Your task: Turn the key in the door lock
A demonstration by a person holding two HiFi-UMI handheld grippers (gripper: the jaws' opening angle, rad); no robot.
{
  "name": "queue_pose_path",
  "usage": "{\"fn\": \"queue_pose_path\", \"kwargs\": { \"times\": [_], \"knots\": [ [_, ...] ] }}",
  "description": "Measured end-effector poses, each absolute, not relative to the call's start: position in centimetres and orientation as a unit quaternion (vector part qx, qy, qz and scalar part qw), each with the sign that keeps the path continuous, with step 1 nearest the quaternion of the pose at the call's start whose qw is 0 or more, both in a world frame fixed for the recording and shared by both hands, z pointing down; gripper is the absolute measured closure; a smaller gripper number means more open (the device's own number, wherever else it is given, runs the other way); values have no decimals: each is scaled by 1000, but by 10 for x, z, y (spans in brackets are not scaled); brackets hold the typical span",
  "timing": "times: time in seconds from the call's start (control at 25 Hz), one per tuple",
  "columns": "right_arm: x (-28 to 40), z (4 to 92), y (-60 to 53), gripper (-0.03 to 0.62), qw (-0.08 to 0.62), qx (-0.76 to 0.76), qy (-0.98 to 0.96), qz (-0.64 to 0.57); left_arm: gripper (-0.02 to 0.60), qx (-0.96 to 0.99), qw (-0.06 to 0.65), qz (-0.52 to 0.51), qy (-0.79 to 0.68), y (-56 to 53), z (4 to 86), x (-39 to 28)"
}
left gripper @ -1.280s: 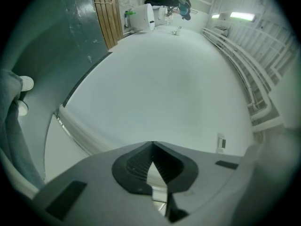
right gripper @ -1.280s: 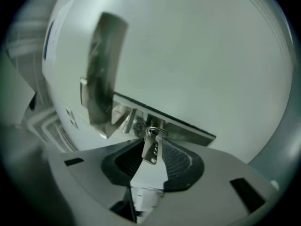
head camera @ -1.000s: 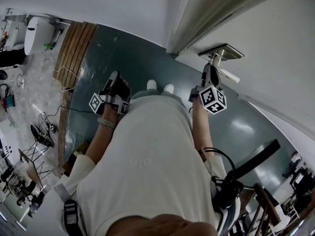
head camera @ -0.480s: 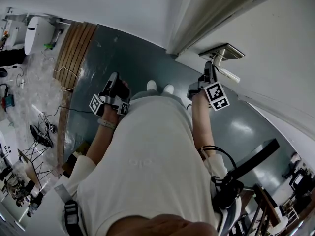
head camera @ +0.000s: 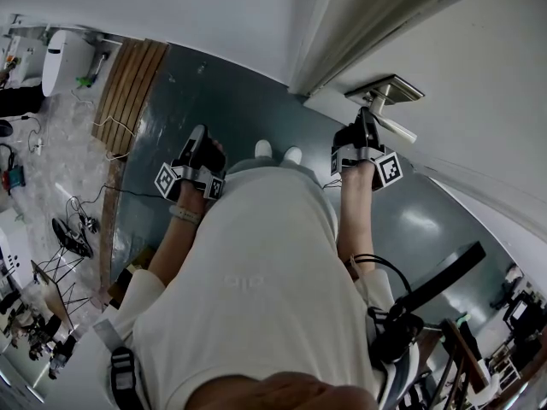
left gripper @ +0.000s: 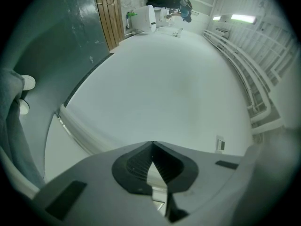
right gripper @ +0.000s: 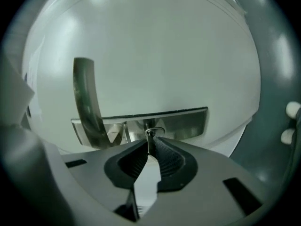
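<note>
- Head view: our right gripper (head camera: pixel 367 120) sits at about 1 o'clock from the middle of the frame. It points level at the white door (head camera: pixel 479 67), with its tips close up to the metal lock plate (head camera: pixel 386 90).
- Head view: the door handle (head camera: pixel 395 130) juts out at 4 o'clock of those tips. The key is too small to make out here.
- Head view: our left gripper (head camera: pixel 200 133) hangs at about 10 o'clock from the middle, well apart from the door, over the dark floor (head camera: pixel 214 84).
- Left gripper view: we see the left gripper's (left gripper: pixel 153 147) jaws pressed together at the tips, with nothing between them.
- Left gripper view: the jaws face a plain white wall (left gripper: pixel 178 88). The floor shows at 10 o'clock and our shoes (left gripper: pixel 28 83) at 9 o'clock.
- Right gripper view: the right gripper's (right gripper: pixel 150 147) jaws have just been closing and now pinch the key (right gripper: pixel 150 136). It stands edge-on between the ribbed pads, just below the middle of the frame.
- Right gripper view: the key goes into the lock plate (right gripper: pixel 181 122), which runs across the frame right behind it.
- Right gripper view: the curved door handle (right gripper: pixel 87 102) rises from the plate's end at 9 o'clock.
</note>
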State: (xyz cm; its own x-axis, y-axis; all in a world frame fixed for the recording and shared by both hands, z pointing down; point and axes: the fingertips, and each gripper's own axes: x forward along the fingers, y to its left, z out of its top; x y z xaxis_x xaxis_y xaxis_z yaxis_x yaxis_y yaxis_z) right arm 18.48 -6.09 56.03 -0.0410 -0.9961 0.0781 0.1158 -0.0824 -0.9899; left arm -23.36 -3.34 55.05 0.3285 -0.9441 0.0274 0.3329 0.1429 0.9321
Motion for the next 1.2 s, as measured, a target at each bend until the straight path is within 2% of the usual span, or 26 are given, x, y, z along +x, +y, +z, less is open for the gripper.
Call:
{"fn": "queue_pose_path", "kwargs": {
  "times": [0.12, 0.2, 0.52, 0.64, 0.72, 0.8, 0.84, 0.96, 1.04, 1.12, 1.2],
  "knots": [
    [187, 568, -60, 553, 613, -386, 402, -560, 574, 454, 678, -470, -337, -33, 552, -234],
    [187, 571, -61, 554, 639, -365, 394, -550, 574, 456, 679, -468, -335, -34, 552, -233],
    [185, 574, -64, 554, 637, -359, 400, -552, 574, 460, 679, -465, -333, -32, 553, -232],
    [186, 569, -62, 553, 591, -407, 435, -544, 574, 460, 680, -465, -331, -32, 552, -231],
    [187, 563, -53, 553, 523, -465, 481, -528, 574, 458, 680, -467, -332, -31, 552, -232],
    [186, 555, -39, 553, 404, -543, 556, -482, 574, 454, 679, -471, -333, -29, 554, -234],
    [184, 552, -33, 553, 314, -588, 605, -437, 574, 452, 679, -472, -334, -28, 555, -236],
    [175, 547, -19, 551, -32, -672, 708, -217, 574, 451, 680, -471, -334, -29, 555, -235],
    [167, 548, -15, 551, -211, -669, 708, -81, 574, 453, 681, -470, -333, -31, 554, -233],
    [162, 554, -14, 549, -319, -648, 691, -1, 574, 453, 681, -470, -333, -31, 554, -232],
    [159, 559, -18, 546, -375, -631, 678, 42, 574, 452, 680, -470, -333, -31, 554, -232]
  ]
}}
